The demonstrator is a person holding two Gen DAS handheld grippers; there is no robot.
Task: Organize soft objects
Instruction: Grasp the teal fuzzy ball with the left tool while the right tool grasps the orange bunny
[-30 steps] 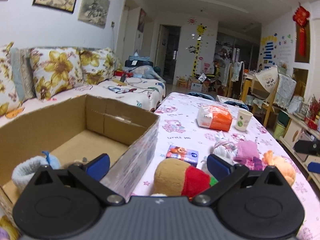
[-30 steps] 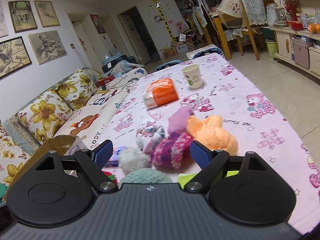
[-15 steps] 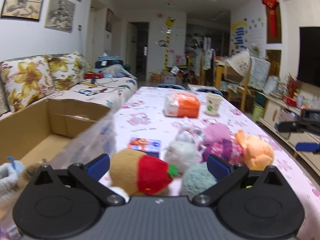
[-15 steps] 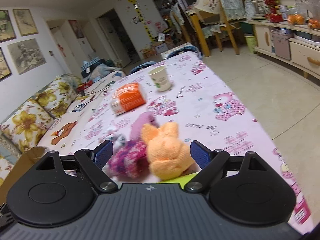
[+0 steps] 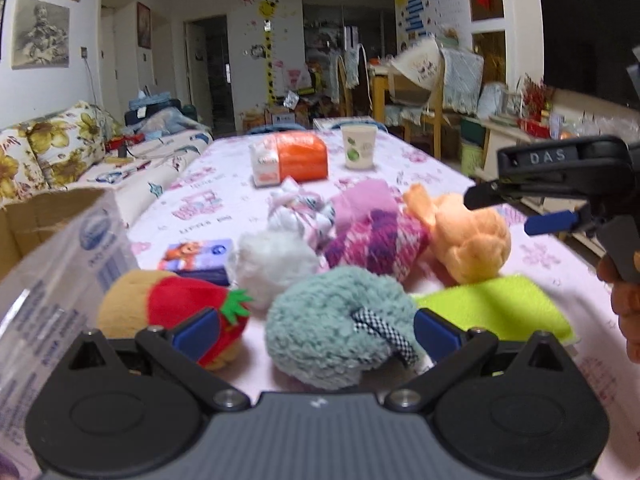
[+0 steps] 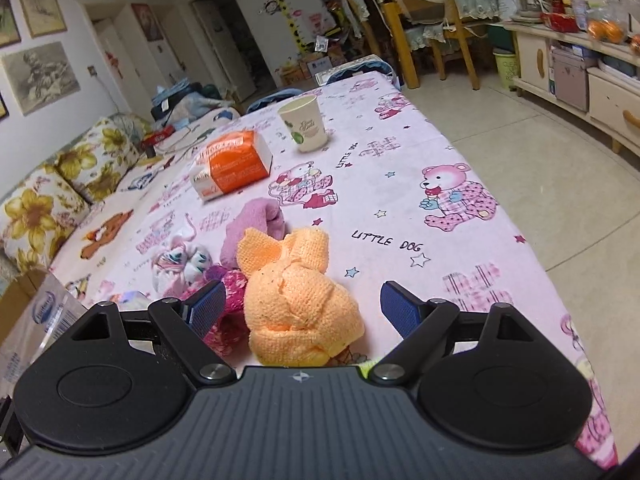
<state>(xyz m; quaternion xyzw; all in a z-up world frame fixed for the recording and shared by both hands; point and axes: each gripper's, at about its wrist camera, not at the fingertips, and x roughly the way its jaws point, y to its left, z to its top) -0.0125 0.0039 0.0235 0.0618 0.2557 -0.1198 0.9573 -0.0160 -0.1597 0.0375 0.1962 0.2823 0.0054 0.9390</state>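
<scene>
A pile of soft things lies on the pink tablecloth (image 6: 400, 184). My left gripper (image 5: 316, 330) is open, and a teal fluffy ball (image 5: 332, 320) sits between its fingers. A brown and red strawberry plush (image 5: 172, 312) lies at the left finger. Behind are a white puff (image 5: 272, 260), a pink-purple sock (image 5: 372, 240), an orange knotted cloth (image 5: 468, 236) and a green sponge (image 5: 496, 312). My right gripper (image 6: 302, 308) is open around the orange knotted cloth (image 6: 296, 300). The right gripper (image 5: 532, 210) also shows side-on in the left wrist view.
A cardboard box (image 5: 36, 216) with a printed side stands at the left edge. An orange tissue pack (image 6: 230, 166), a paper cup (image 6: 306, 124) and a small blue box (image 5: 198, 254) are on the table. A floral sofa (image 6: 48, 200) runs along the left; the table edge drops to floor on the right.
The left gripper has swung right from the box to the toy pile, now framing the teal ball. The right gripper has moved right and closer, framing the orange cloth.
</scene>
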